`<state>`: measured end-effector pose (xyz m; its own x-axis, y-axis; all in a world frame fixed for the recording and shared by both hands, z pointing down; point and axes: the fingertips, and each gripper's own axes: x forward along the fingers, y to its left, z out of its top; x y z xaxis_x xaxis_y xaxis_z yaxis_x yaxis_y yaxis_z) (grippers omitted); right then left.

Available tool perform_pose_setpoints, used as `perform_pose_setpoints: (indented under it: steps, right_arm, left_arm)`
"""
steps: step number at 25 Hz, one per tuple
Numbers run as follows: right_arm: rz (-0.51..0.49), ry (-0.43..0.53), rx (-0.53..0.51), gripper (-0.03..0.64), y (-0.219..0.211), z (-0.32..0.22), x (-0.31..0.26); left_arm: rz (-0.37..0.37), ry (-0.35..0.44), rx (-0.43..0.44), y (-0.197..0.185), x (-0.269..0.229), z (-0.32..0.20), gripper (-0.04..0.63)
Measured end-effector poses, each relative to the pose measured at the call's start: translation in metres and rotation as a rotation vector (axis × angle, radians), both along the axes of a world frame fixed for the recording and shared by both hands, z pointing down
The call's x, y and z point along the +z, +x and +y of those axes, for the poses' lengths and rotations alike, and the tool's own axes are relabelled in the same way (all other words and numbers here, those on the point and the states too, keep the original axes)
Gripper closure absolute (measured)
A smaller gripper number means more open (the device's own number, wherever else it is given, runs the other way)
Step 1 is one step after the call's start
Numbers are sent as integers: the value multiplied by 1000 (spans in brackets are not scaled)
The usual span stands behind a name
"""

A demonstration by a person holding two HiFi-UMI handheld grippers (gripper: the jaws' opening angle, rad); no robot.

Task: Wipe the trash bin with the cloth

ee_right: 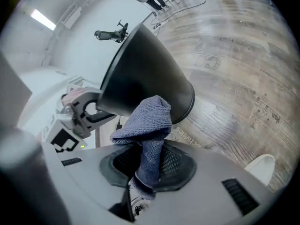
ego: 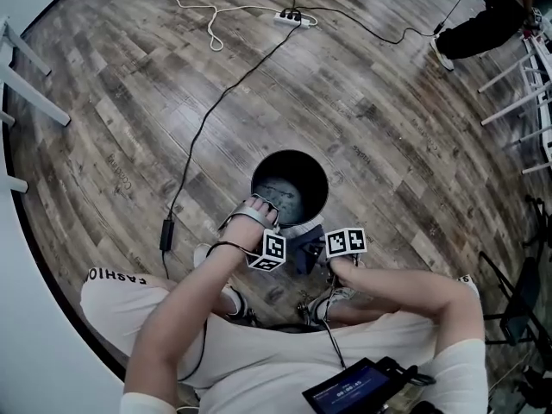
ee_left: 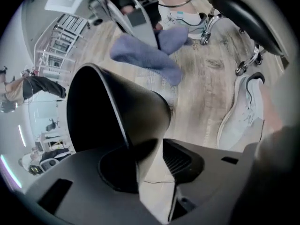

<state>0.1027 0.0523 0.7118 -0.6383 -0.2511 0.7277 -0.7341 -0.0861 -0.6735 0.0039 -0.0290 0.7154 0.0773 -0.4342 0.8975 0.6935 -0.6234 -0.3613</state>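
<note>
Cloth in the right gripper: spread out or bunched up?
Bunched up. The cloth is pinched between the jaws of the right gripper, folded over itself into a wad, not flat.

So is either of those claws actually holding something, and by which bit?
The right gripper pinches the cloth by its bunched lower end. The left gripper straddles the bin rim, unclamped.

The trash bin [ego: 293,156] is black, its bottom scuffed grey. The cloth [ee_right: 147,125] against the bin is dusty blue-grey terry. Around the bin, the plank floor [ego: 388,119] shows streaked grey-brown woodgrain. Just beside the bin, the marker cubes [ego: 269,251] bear black-and-white squares. Beyond the bin lie a white power strip [ego: 291,18] and a black cable [ego: 216,102].
</note>
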Motion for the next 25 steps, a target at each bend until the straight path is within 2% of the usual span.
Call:
perform_pose_setpoints:
  steps: [1, 3, 7, 10, 13, 16, 21, 25]
  right_arm:
    - [-13, 13, 2, 541, -3, 1, -12]
    - [-37, 40, 16, 541, -7, -1, -31]
    - [-59, 80, 63, 541, -9, -24, -47]
    - [-55, 52, 94, 541, -6, -32, -46]
    - [-48, 51, 57, 541, -10, -34, -38]
    - [-15, 47, 11, 541, -9, -32, -11]
    - [45, 23, 25, 541, 1, -35, 58]
    - [10, 45, 47, 541, -3, -35, 107]
  left_arm:
    - [-7, 11, 15, 0, 0, 1, 456]
    - [-25, 10, 33, 0, 1, 5, 472]
    - [-29, -7, 70, 6, 2, 20, 492]
    - [-18, -1, 74, 13, 1, 24, 494]
    - [-14, -11, 86, 12, 2, 24, 494]
    - [-11, -29, 84, 13, 2, 28, 494]
    - [0, -46, 55, 22, 0, 32, 492]
    - [7, -59, 49, 22, 1, 33, 492]
